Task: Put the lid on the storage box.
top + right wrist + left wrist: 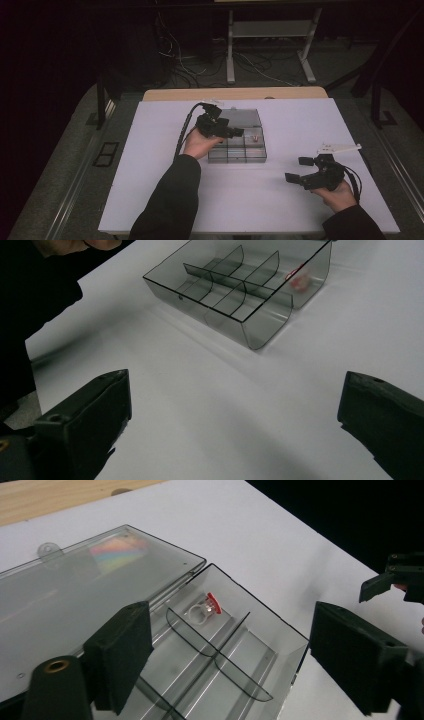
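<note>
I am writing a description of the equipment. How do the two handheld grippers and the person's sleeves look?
Both grippers, left gripper and right gripper, are black, each with two blocky black jaws. A black cable trails from the left one; the right one has a cable too and carries a pale three-cornered plate on top. The sleeves are dark.

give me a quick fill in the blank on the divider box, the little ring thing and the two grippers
1. The clear compartment box has its lid swung ____.
2. The small ring in one compartment has a ____ top.
3. The left gripper hovers above the ____.
4. The right gripper has its jaws ____, with nothing between them.

Missing words: open; red; box; open
</note>
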A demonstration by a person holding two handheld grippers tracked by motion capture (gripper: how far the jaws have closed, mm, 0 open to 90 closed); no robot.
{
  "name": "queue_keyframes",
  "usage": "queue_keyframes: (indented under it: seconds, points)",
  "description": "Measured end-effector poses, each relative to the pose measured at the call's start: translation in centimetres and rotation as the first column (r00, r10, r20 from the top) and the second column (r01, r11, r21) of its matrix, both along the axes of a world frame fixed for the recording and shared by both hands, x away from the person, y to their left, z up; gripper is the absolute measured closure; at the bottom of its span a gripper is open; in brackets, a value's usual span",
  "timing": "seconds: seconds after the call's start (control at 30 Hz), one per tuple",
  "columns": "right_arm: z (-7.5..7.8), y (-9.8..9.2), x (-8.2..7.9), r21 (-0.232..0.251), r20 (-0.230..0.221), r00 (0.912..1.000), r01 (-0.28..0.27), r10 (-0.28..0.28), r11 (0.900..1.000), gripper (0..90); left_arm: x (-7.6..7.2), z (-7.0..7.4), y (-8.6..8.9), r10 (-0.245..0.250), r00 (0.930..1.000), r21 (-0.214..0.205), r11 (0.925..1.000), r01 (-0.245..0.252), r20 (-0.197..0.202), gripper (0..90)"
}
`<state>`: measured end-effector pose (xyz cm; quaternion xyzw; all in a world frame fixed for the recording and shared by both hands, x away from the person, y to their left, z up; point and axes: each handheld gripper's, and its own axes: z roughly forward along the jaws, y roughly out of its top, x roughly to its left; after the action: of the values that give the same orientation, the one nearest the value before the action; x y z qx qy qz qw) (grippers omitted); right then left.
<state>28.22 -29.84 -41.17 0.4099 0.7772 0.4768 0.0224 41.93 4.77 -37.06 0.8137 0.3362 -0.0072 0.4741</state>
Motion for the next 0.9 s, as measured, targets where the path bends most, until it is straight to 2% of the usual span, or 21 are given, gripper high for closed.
queue_keyframes:
  seconds: [0.1,0.27,0.43,0.57,0.9]
  points:
    - [0.5,0.1,0.5,-0.013,0.002,1.0000,-0.005,0.005,0.9999,0.6,0.1,0.2,0.5,0.017,0.9998,0.008,0.9998,-0.017,0.005,13.0]
    - [1.3,0.6,1.7,-0.033,0.001,0.9999,-0.015,0.015,0.9994,0.6,0.5,0.5,1.3,0.045,0.9990,-0.017,0.9988,-0.045,-0.008,11.5]
    - [2.1,1.3,3.1,-0.059,0.005,0.9997,-0.024,0.024,0.9980,0.7,0.9,1.0,1.9,0.076,0.9970,0.019,0.9969,-0.076,-0.014,0.0]
    - [3.1,1.8,4.2,-0.076,0.008,0.9994,-0.033,0.034,0.9965,0.7,1.0,1.4,2.7,0.094,0.9956,0.005,0.9956,-0.094,-0.004,0.0]
    - [4.8,2.8,6.5,-0.104,0.008,0.9993,-0.036,0.037,0.9939,0.7,1.3,1.8,4.7,0.119,0.9929,0.014,0.9928,-0.119,0.004,0.0]
